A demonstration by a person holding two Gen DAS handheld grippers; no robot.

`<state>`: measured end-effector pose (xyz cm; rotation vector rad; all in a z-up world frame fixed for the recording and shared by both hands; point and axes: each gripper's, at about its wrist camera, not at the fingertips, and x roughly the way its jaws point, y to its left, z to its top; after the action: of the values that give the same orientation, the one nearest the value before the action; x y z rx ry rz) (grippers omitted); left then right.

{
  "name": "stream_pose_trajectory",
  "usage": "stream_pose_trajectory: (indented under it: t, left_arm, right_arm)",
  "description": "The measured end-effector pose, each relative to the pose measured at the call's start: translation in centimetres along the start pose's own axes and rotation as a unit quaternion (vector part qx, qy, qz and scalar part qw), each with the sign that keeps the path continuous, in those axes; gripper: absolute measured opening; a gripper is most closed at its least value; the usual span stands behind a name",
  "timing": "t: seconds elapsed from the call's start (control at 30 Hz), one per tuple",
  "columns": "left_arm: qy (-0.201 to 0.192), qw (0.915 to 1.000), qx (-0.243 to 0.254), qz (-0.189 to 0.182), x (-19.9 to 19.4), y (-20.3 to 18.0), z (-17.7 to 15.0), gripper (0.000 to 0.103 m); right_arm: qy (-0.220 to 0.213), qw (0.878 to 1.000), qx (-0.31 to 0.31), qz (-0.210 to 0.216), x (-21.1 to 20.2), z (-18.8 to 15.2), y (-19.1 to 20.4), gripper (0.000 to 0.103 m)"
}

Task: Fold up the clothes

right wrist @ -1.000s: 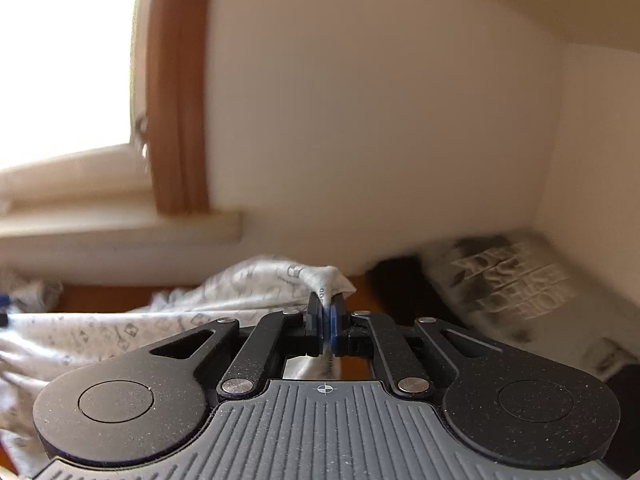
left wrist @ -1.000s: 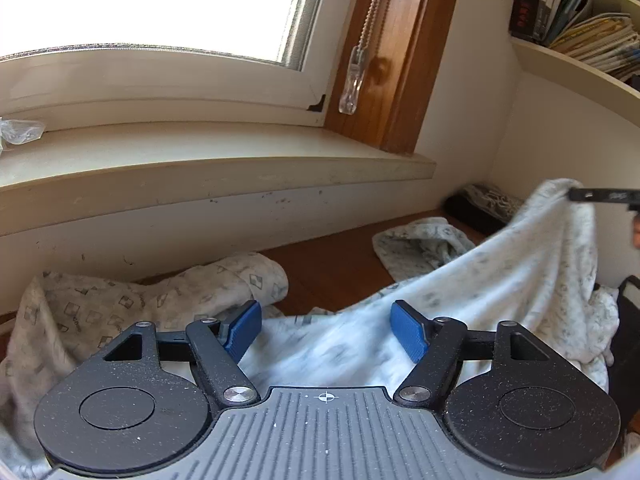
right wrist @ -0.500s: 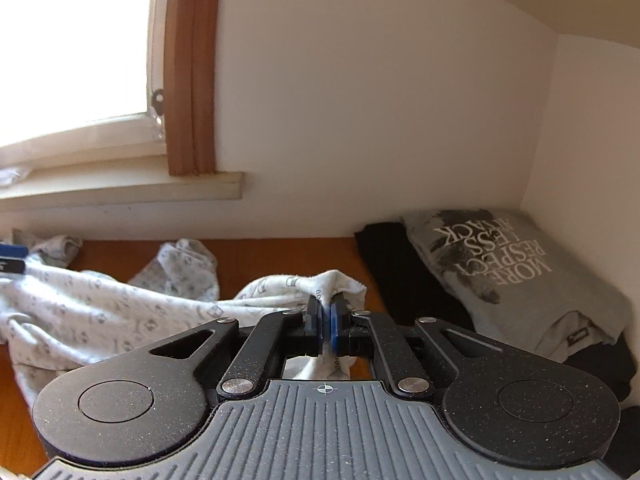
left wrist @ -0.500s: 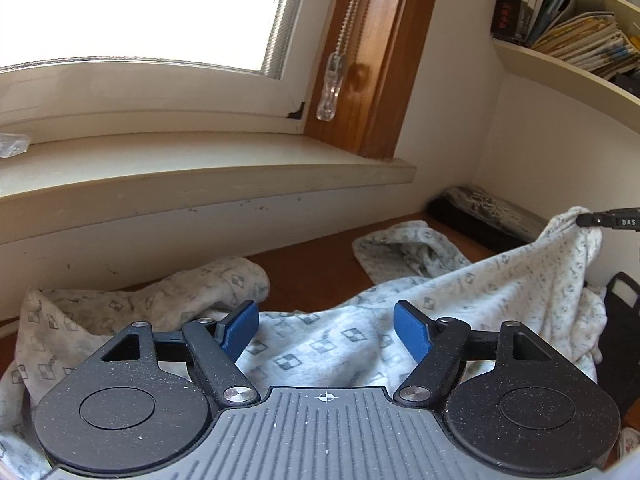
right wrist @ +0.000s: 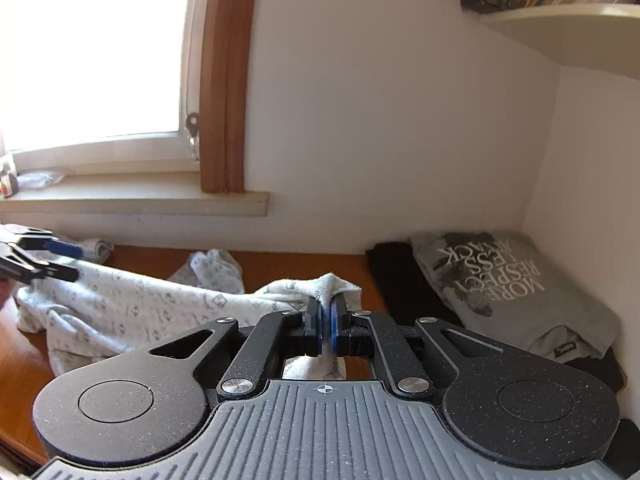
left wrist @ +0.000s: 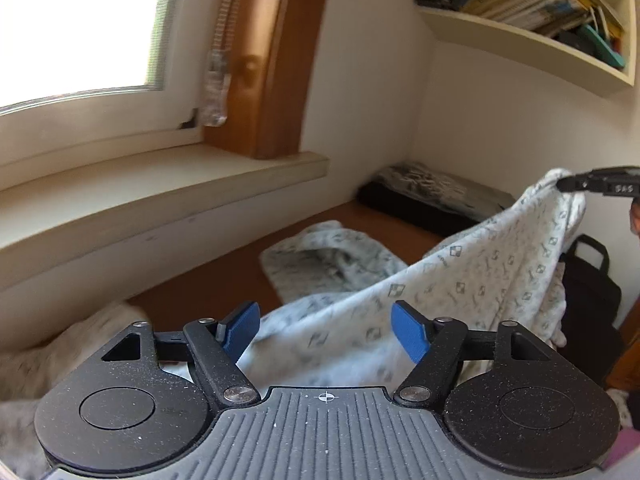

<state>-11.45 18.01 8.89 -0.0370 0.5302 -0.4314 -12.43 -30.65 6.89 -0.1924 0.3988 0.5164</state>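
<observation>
While the right gripper [right wrist: 325, 322] stays raised above the wooden desk [right wrist: 280, 262], its blue pads [right wrist: 334, 326] are clenched on a bunched edge of the white patterned garment [right wrist: 140, 308]. Cloth drapes from that pinch down toward the window sill [right wrist: 136, 200] side, the rest lying rumpled on the desk. Left gripper [left wrist: 326, 330]: released, fingers [left wrist: 408, 336] spread wide, nothing between them, hovering over the low end of the garment [left wrist: 460, 280]. Folded grey printed T-shirt [right wrist: 508, 288] sits on a black garment [right wrist: 400, 280] in the corner, well right of the sill. Bookshelf [left wrist: 532, 36] above.
</observation>
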Motion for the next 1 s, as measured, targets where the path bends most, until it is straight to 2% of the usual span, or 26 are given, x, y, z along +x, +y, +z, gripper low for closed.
stream_pose_trajectory:
  t: [0.03, 0.1, 0.13, 0.17, 0.2, 0.27, 0.33, 0.53, 0.57, 0.7, 0.8, 0.93, 1.0]
  left_arm:
    - [0.006, 0.9999, 0.008, -0.008, 0.5, -0.5, 0.3, 0.064]
    - [0.015, 0.9993, 0.024, -0.025, 1.3, -1.5, 0.9, 0.045]
    - [0.015, 0.9989, 0.03, -0.031, 1.4, -2.0, 1.2, 0.043]
    - [0.015, 0.9985, 0.039, -0.037, 1.4, -2.7, 1.3, 0.033]
    - [0.015, 0.9979, 0.048, -0.041, 1.3, -3.3, 1.4, 0.015]
    - [0.012, 0.997, 0.061, -0.045, 0.9, -4.3, 1.4, 0.0]
    - [0.01, 0.9954, 0.08, -0.052, -0.2, -5.1, 1.0, 0.001]
    - [-0.008, 0.9932, 0.078, -0.086, -4.7, -5.9, -0.1, 0.0]
    - [-0.009, 0.9929, 0.077, -0.091, -5.3, -5.9, -0.3, 0.0]
    - [0.004, 0.9917, 0.079, -0.101, -7.1, -6.2, -1.2, 0.0]
    - [0.015, 0.9913, 0.083, -0.101, -8.3, -6.7, -1.8, 0.0]
    - [0.032, 0.9899, 0.094, -0.102, -9.7, -7.6, -3.0, 0.0]
    - [0.039, 0.9889, 0.099, -0.104, -10.3, -8.2, -3.7, 0.0]
  right_arm:
    - [-0.002, 1.0, 0.001, 0.002, -0.5, 0.2, -0.1, 0.005]
    - [-0.003, 1.0, 0.0, 0.008, -1.8, 0.5, 0.2, 0.005]
    - [-0.003, 1.0, 0.0, 0.011, -2.4, 0.7, 0.3, 0.005]
    - [-0.002, 1.0, -0.004, 0.014, -3.0, 0.7, 0.6, 0.005]
    - [0.0, 1.0, -0.008, 0.017, -3.6, 0.8, 0.9, 0.005]
    - [0.012, 1.0, -0.015, 0.023, -4.4, 0.9, 1.6, 0.005]
    - [0.026, 0.999, -0.025, 0.026, -5.0, 0.9, 2.4, 0.005]
    - [0.057, 0.997, -0.043, 0.04, -7.1, 1.1, 4.3, 0.006]
    - [0.064, 0.996, -0.043, 0.044, -7.4, 1.1, 4.5, 0.009]
    - [0.08, 0.994, -0.044, 0.063, -8.4, 1.5, 5.3, 0.012]
    - [0.074, 0.993, -0.054, 0.08, -9.0, 2.3, 6.3, 0.014]
    - [0.079, 0.99, -0.07, 0.094, -7.2, 2.7, 8.0, 0.02]
    - [0.091, 0.988, -0.071, 0.101, -4.6, 2.1, 8.8, 0.023]
